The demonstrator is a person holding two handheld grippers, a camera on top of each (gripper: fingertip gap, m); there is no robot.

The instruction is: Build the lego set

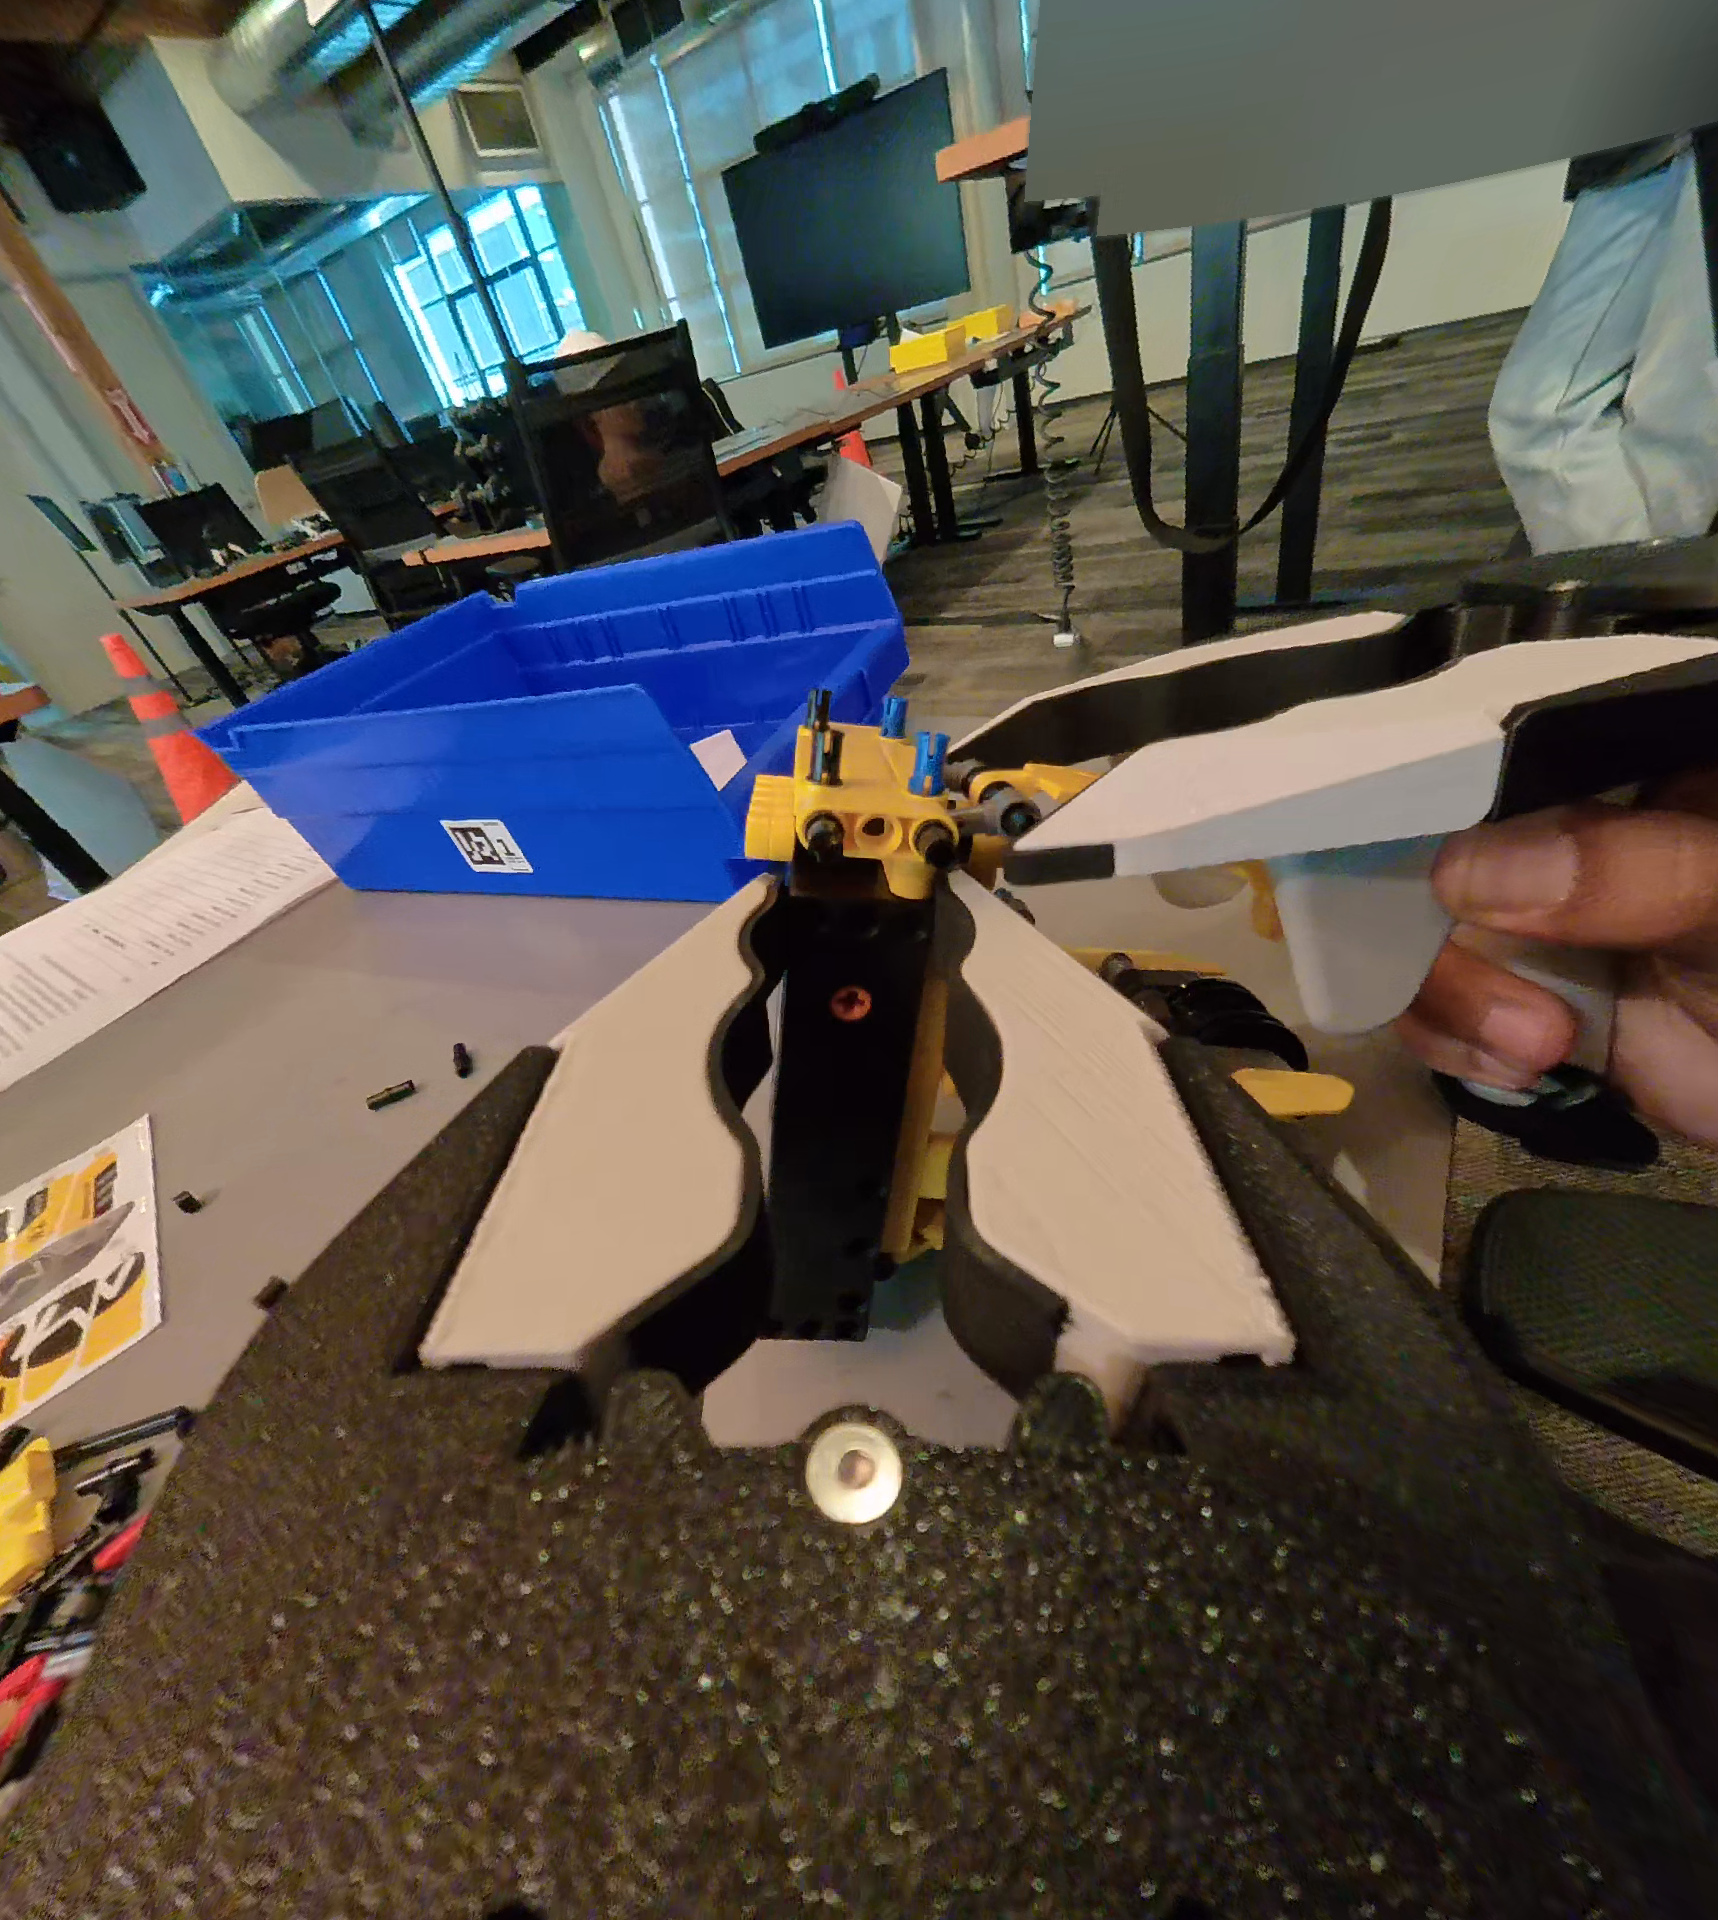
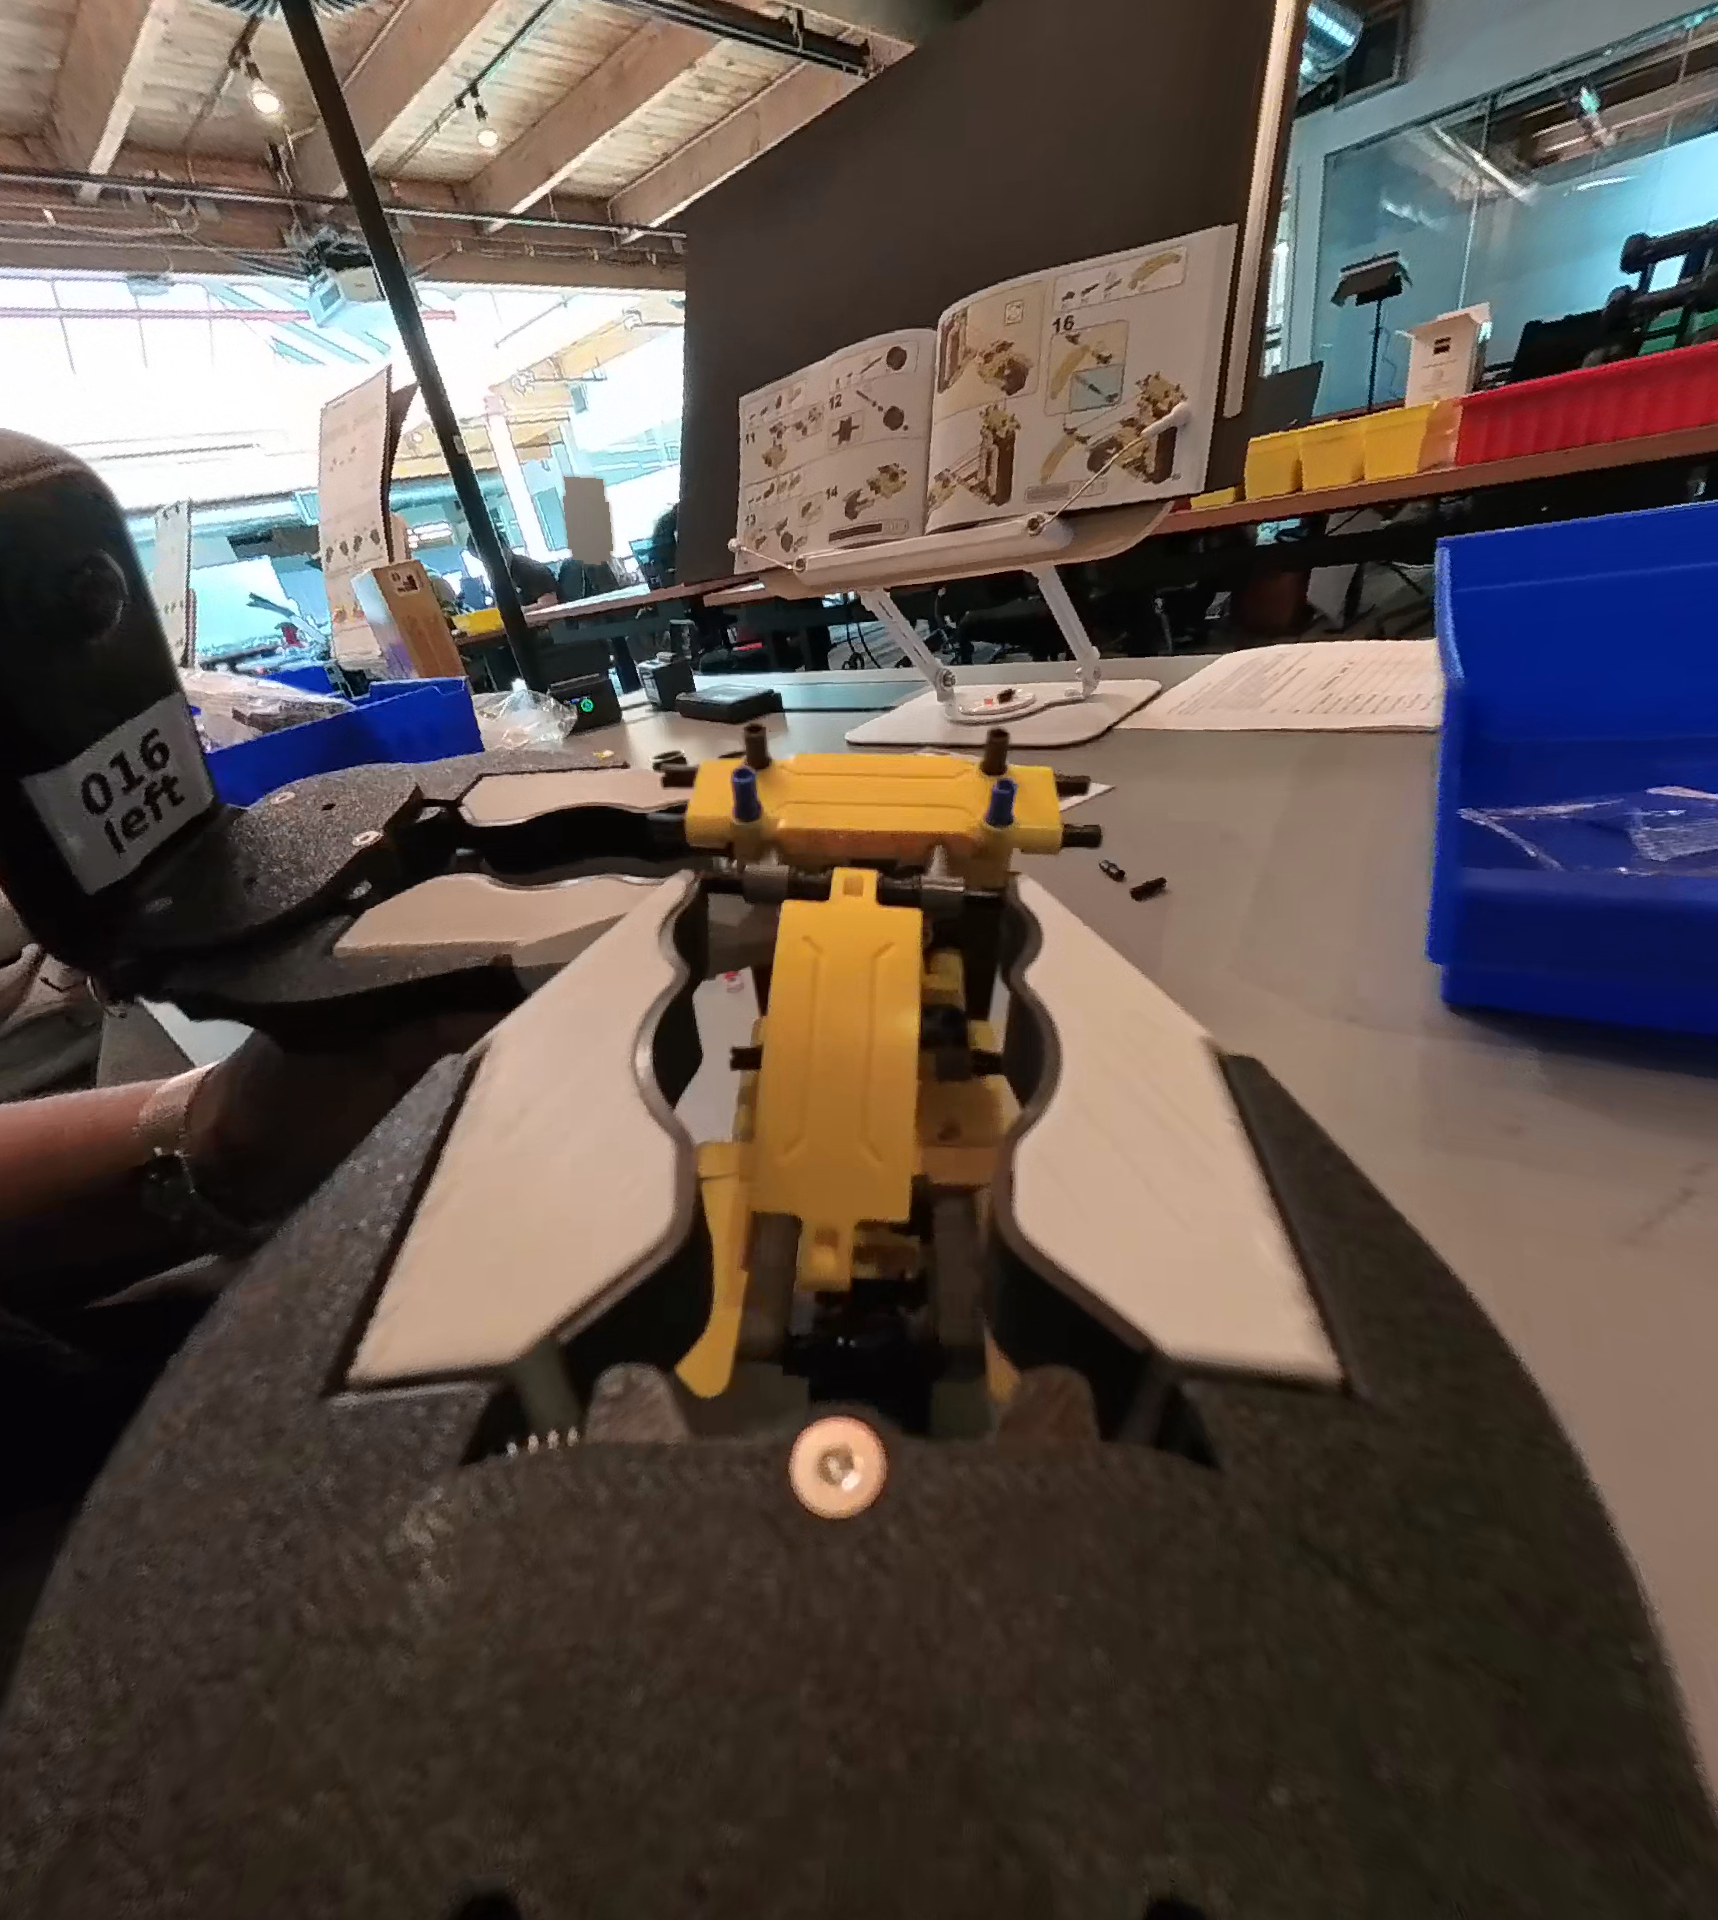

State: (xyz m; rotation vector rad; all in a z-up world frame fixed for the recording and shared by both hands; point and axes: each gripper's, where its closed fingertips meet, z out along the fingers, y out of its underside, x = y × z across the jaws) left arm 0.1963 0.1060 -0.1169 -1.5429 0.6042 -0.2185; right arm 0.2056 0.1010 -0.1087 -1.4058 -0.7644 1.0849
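A yellow-and-black brick model (image 1: 860,821) with blue and black pins on top is held above the grey table (image 1: 263,1039). My left gripper (image 1: 860,904) is shut on its black column (image 1: 844,1091). My right gripper (image 1: 990,810) comes in from the right, a hand (image 1: 1613,987) on its handle. In the right wrist view my right gripper (image 2: 860,894) is shut on the model's yellow panelled part (image 2: 844,1049). The left gripper (image 2: 657,842) enters there from the left and meets the model (image 2: 876,805) at its far end.
A blue bin (image 1: 564,769) stands behind the model; it shows at the right in the right wrist view (image 2: 1624,831). An open instruction booklet (image 2: 980,416) sits on a stand. A sticker sheet (image 1: 24,1268), loose pins (image 1: 387,1094) and a parts pile (image 1: 3,1558) lie left. Less than 4 cm separates the two grippers' tips.
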